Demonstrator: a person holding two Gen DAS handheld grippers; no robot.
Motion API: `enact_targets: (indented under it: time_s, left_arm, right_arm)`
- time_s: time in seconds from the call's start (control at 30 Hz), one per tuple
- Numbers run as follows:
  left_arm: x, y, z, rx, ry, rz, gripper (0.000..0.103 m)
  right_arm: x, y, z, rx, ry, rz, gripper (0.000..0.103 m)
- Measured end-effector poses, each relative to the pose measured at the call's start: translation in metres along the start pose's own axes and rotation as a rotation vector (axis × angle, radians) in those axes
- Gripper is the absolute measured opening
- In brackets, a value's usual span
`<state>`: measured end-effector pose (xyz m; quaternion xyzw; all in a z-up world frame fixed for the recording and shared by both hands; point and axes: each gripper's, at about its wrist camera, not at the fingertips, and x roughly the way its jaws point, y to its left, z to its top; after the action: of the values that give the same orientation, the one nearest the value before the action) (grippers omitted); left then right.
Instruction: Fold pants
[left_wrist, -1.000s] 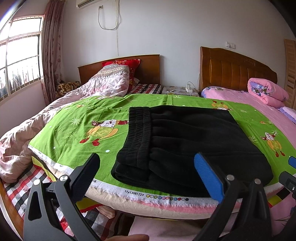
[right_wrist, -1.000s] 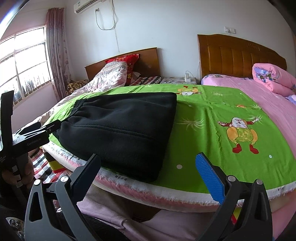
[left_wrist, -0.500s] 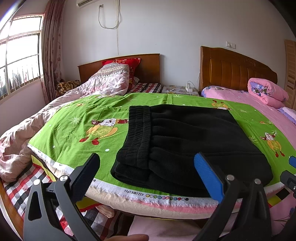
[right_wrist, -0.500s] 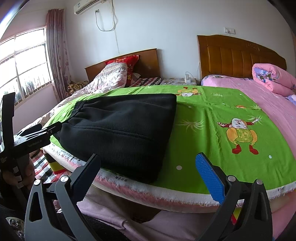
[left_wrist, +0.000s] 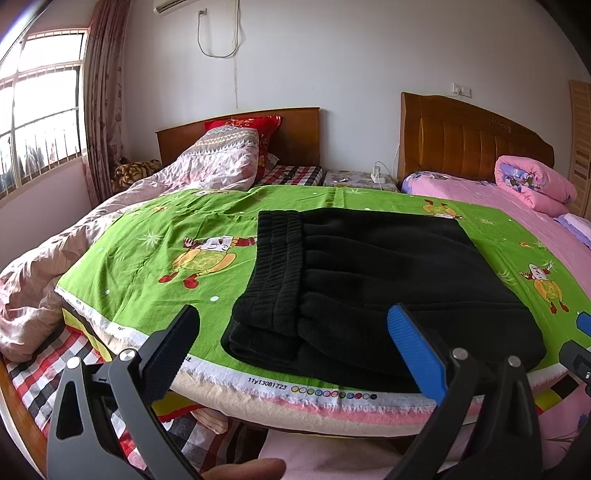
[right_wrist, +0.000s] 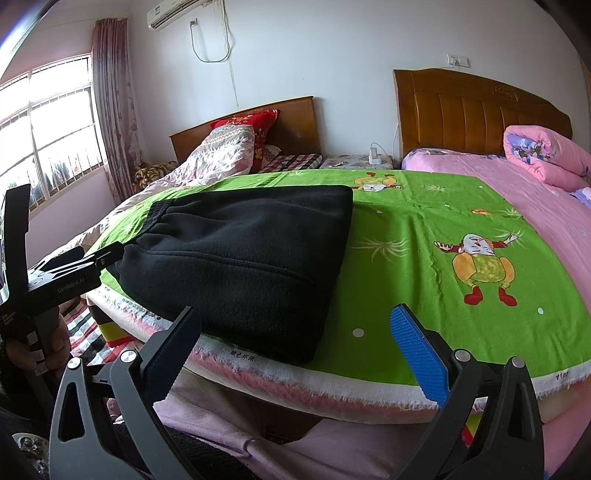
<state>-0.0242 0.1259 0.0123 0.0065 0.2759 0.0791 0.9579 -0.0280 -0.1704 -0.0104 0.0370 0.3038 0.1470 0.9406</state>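
Black fleece pants (left_wrist: 376, 284) lie folded into a thick rectangle on the green cartoon-print sheet (left_wrist: 155, 258), with the ribbed waistband on the left side and stacked layers showing at the near edge. In the right wrist view the same pants (right_wrist: 240, 254) sit left of centre. My left gripper (left_wrist: 291, 350) is open, held back from the bed's near edge, with nothing between its fingers. My right gripper (right_wrist: 295, 347) is open too, just off the bed edge near the pants' right corner. The left gripper's body (right_wrist: 59, 273) shows at the left of the right wrist view.
The green sheet's white selvedge (left_wrist: 295, 387) hangs over the near mattress edge. A rumpled pale quilt (left_wrist: 207, 170) lies far left, a rolled pink quilt (left_wrist: 532, 184) far right. Wooden headboards (left_wrist: 469, 144) stand at the wall. Bare green sheet (right_wrist: 480, 258) lies right of the pants.
Both grippers have drifted back slightly from the bed; the pants lie as before and both grippers remain open.
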Motion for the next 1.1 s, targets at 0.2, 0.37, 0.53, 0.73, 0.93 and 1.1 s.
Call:
enact_targets:
  time_s: [0.2,0.37,0.53,0.73,0.93,1.1]
  left_arm:
    - [0.000,-0.001,0.000,-0.001,-0.002,0.009,0.102]
    - [-0.004,-0.004,0.001,0.008,-0.016,0.005,0.102]
    - [-0.009,-0.006,0.001,0.017,-0.035,0.011,0.102]
    - [-0.010,-0.007,0.003,0.020,-0.043,0.023,0.102]
    - [-0.012,-0.009,0.003,0.025,-0.047,0.035,0.102]
    - [-0.010,-0.008,0.004,0.029,-0.044,0.028,0.102]
  right_arm:
    - [0.000,0.001,0.001,0.001,-0.001,0.000,0.099]
    - [0.000,0.001,0.002,0.003,-0.001,0.000,0.099]
    - [0.000,0.001,0.001,0.001,-0.001,0.000,0.099]
    - [0.000,0.002,0.001,0.001,-0.001,0.000,0.099]
    - [0.000,0.002,0.001,0.002,-0.001,0.000,0.099]
    - [0.000,0.002,0.001,0.002,-0.002,0.000,0.099]
